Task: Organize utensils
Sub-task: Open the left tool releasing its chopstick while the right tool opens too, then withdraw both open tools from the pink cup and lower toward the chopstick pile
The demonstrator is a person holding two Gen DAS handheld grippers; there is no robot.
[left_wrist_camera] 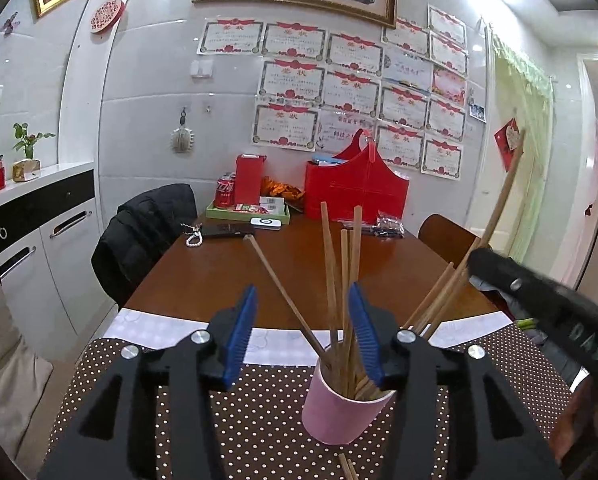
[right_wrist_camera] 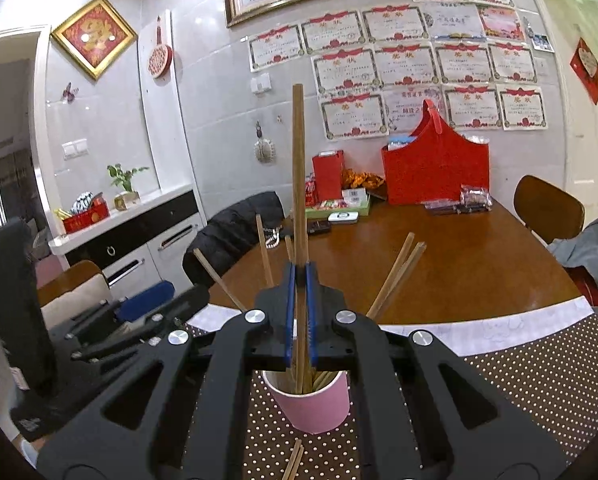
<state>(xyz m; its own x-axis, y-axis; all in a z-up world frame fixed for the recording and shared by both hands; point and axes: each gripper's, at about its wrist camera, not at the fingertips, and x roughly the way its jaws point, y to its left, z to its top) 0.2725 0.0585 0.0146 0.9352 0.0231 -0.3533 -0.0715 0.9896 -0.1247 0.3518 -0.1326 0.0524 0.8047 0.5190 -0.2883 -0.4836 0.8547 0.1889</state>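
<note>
A pink cup [left_wrist_camera: 339,408] stands on the dotted brown mat [left_wrist_camera: 259,432] and holds several wooden chopsticks [left_wrist_camera: 331,272]. My left gripper [left_wrist_camera: 303,332] is open, its blue pads on either side of the cup's rim and the sticks. My right gripper [right_wrist_camera: 300,312] is shut on one upright chopstick [right_wrist_camera: 298,168] whose lower end reaches into the pink cup [right_wrist_camera: 311,404]. In the left wrist view the right gripper [left_wrist_camera: 539,304] comes in from the right with that chopstick [left_wrist_camera: 503,200]. More chopsticks lie on the mat in front of the cup [right_wrist_camera: 293,460].
The brown table [right_wrist_camera: 459,264] carries a red bag [right_wrist_camera: 435,160], a green tray with boxes [left_wrist_camera: 247,210], a red can [left_wrist_camera: 223,192] and a remote at the far end. Chairs stand on both sides, one with a black jacket [left_wrist_camera: 147,236]. A white cabinet [left_wrist_camera: 39,240] stands to the left.
</note>
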